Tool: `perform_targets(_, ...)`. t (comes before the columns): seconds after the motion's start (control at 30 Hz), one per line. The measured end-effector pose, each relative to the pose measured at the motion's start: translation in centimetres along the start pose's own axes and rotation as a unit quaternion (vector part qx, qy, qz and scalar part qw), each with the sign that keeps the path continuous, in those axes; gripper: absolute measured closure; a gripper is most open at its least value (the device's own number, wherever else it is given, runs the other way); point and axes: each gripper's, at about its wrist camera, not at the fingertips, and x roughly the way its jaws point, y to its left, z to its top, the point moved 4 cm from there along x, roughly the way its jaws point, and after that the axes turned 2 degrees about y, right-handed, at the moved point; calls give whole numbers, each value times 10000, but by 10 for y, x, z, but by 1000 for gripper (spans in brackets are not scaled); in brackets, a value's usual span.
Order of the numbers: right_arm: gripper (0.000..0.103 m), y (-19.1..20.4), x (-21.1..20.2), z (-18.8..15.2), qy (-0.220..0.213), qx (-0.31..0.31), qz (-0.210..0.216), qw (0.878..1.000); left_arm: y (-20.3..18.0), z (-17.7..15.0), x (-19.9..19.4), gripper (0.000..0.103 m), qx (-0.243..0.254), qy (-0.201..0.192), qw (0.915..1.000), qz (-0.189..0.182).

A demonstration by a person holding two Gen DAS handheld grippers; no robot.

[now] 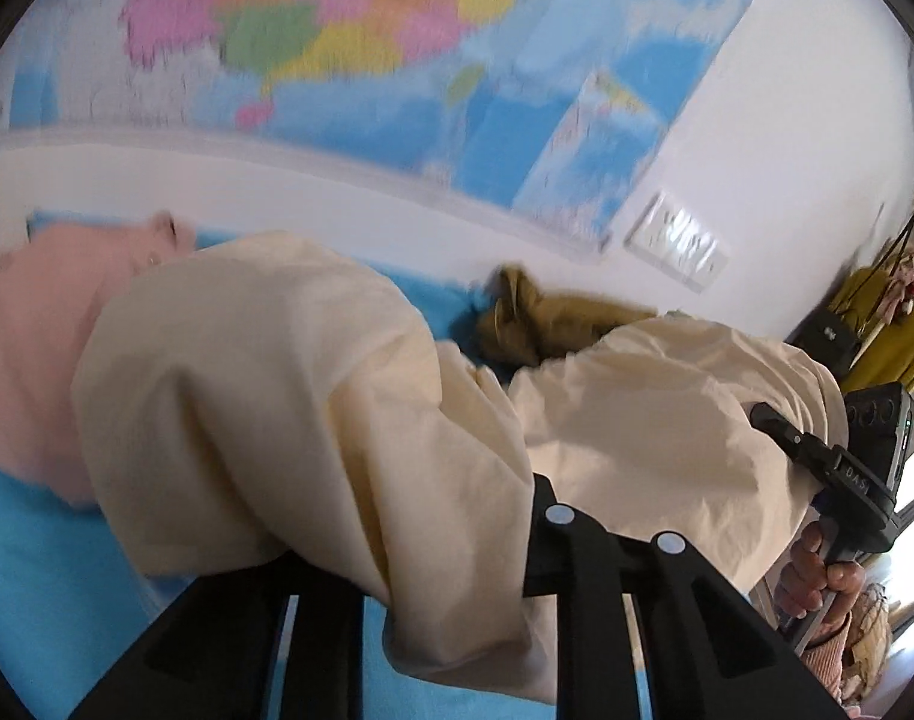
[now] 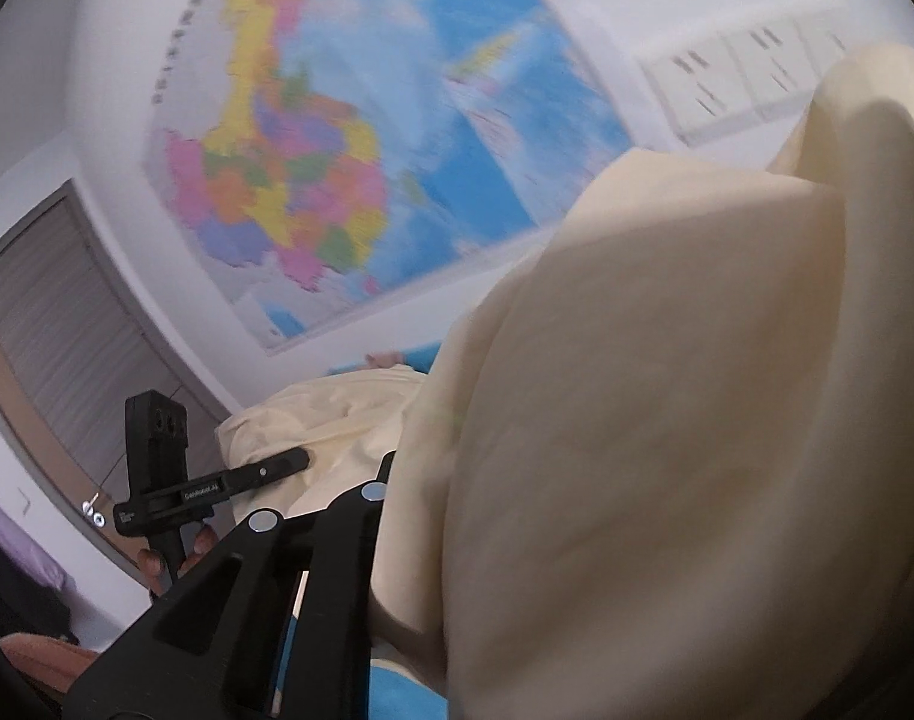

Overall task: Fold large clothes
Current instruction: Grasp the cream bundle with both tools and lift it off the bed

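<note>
Cream garment (image 1: 288,396) hangs bunched just before both lenses, lifted off the blue surface (image 1: 30,546), with the left gripper (image 1: 432,588) and right gripper (image 2: 360,516) each clenched on an edge of it. No fold shows yet, so I judge the work barely begun. A pink garment (image 1: 30,348) and an olive one (image 1: 553,324) lie behind, under a wall map (image 1: 360,60).

right tool (image 2: 360,516): clamped on cream garment (image 2: 637,420) | left tool (image 2: 288,462): grips it too | wall map (image 2: 348,150) behind
</note>
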Motion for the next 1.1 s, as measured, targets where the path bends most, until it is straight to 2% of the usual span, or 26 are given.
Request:
perform_targets(0.1,89,29,14,24,-106,-244,204,9994,10,28,-27,85,73,-334,9994,112)
perform_targets(0.27,89,79,58,61,-236,-622,574,9961,43,73,-78,85,170,-985,9929,648)
perform_targets(0.43,89,125,131,97,-210,-858,996,9911,97,122,-109,85,6,-1405,9809,1349)
perform_targets(0.6,89,173,205,102,-64,-1016,1297,9863,167,154,-129,85,-338,-1635,9658,1986)
perform_targets(0.73,89,202,252,83,65,-1223,1481,9814,237,167,-138,85,-790,-1786,9609,1964)
perform_targets(0.8,89,208,278,66,235,-1254,1563,9794,282,164,-134,85,-1087,-1886,9524,2132)
perform_targets(0.87,89,206,304,41,431,-1304,1515,9789,315,153,-125,85,-1253,-1831,9482,2273)
perform_targets(0.93,89,198,330,10,859,-1328,1423,9771,360,130,-98,84,-1571,-1507,9458,2412)
perform_targets(1.0,88,182,353,-24,1394,-1191,1382,9733,401,98,-64,84,-1959,-959,9409,2589)
perform_targets(1.1,78,157,365,-61,1877,-929,1317,9689,432,60,-45,73,-2269,-742,9352,2616)
